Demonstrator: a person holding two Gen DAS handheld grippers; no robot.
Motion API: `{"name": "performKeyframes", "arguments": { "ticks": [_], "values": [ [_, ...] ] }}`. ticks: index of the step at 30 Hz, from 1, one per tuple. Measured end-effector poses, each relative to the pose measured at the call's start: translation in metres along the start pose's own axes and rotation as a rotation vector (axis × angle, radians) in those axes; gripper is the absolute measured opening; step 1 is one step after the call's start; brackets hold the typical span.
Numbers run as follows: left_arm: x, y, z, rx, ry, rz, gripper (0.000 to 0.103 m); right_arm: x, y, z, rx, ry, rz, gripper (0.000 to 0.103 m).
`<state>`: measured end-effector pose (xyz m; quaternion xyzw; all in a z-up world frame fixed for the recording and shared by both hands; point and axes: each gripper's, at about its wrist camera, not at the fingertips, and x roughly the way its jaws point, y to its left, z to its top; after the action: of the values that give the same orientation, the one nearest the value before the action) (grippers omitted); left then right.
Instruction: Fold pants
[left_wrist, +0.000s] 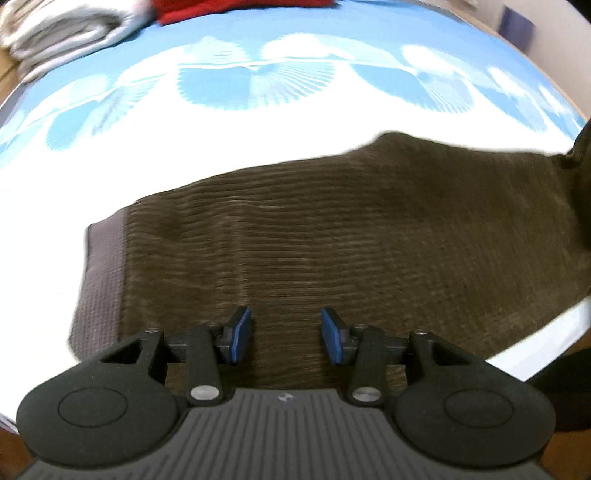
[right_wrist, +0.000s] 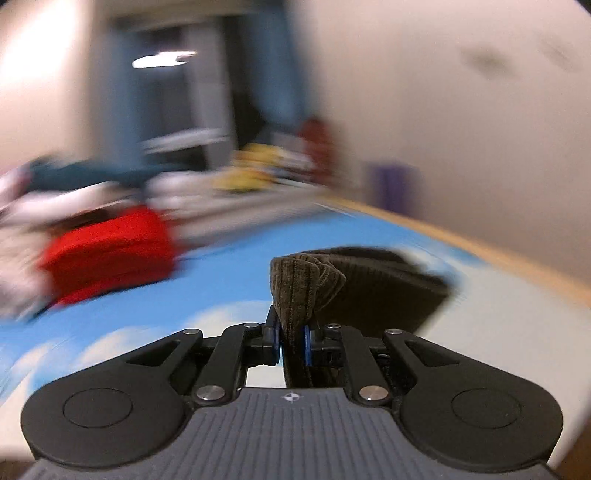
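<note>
Two piles, red cloth beyond pants.

Brown ribbed pants; blue-white shell-print sheet.

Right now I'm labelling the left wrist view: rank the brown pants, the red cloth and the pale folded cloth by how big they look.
1. Brown pants, largest by far.
2. Red cloth and pale folded cloth: both cut off by the frame's edge, so unranked.
</note>
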<state>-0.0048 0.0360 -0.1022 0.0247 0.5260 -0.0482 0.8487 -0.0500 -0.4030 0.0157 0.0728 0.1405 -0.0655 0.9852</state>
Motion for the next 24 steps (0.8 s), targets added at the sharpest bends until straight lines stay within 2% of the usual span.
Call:
{"name": "performKeyframes", "arguments": {
  "ticks": [2, 5, 7, 8, 10, 11, 13, 14, 16, 17, 19, 21, 24],
  "values": [
    [-0.007, 0.008, -0.002, -0.022, -0.010, -0.004, 0.047, -0.013, 0.060, -0.019, -0.112, 0.015, 0.151, 0.012],
    [-0.015, 0.019, -0.006, -0.028, -0.016, -0.005, 0.047, -0.021, 0.138, -0.068, -0.278, 0.134, 0.330, 0.013],
    [-0.017, 0.026, -0.009, -0.040, -0.011, -0.004, 0.047, -0.019, 0.178, -0.111, -0.415, 0.278, 0.434, 0.015],
    [-0.017, 0.030, -0.010, -0.047, -0.007, -0.004, 0.047, -0.015, 0.196, -0.139, -0.502, 0.399, 0.495, 0.019],
    [-0.017, 0.035, -0.011, -0.060, -0.002, -0.010, 0.047, -0.015, 0.216, -0.186, -0.654, 0.585, 0.575, 0.023],
    [-0.016, 0.037, -0.012, -0.067, -0.001, -0.015, 0.047, -0.021, 0.221, -0.201, -0.705, 0.634, 0.616, 0.027],
    [-0.015, 0.039, -0.014, -0.067, -0.004, -0.028, 0.047, -0.041, 0.224, -0.205, -0.779, 0.541, 0.623, 0.030],
    [-0.013, 0.039, -0.015, -0.065, -0.006, -0.033, 0.047, -0.046, 0.224, -0.199, -0.775, 0.533, 0.658, 0.031],
    [-0.007, 0.041, -0.014, -0.069, -0.001, -0.037, 0.047, -0.049, 0.222, -0.180, -0.690, 0.509, 0.710, 0.036],
    [-0.004, 0.041, -0.013, -0.072, 0.008, -0.032, 0.047, -0.049, 0.219, -0.172, -0.661, 0.485, 0.690, 0.042],
    [-0.004, 0.037, -0.009, -0.069, 0.003, -0.035, 0.047, -0.043, 0.213, -0.167, -0.649, 0.451, 0.611, 0.043],
    [-0.003, 0.033, -0.006, -0.059, -0.014, -0.053, 0.047, -0.033, 0.213, -0.168, -0.656, 0.458, 0.556, 0.043],
    [-0.001, 0.027, -0.004, -0.050, -0.007, -0.056, 0.047, -0.012, 0.218, -0.174, -0.664, 0.489, 0.534, 0.044]
  ]
}}
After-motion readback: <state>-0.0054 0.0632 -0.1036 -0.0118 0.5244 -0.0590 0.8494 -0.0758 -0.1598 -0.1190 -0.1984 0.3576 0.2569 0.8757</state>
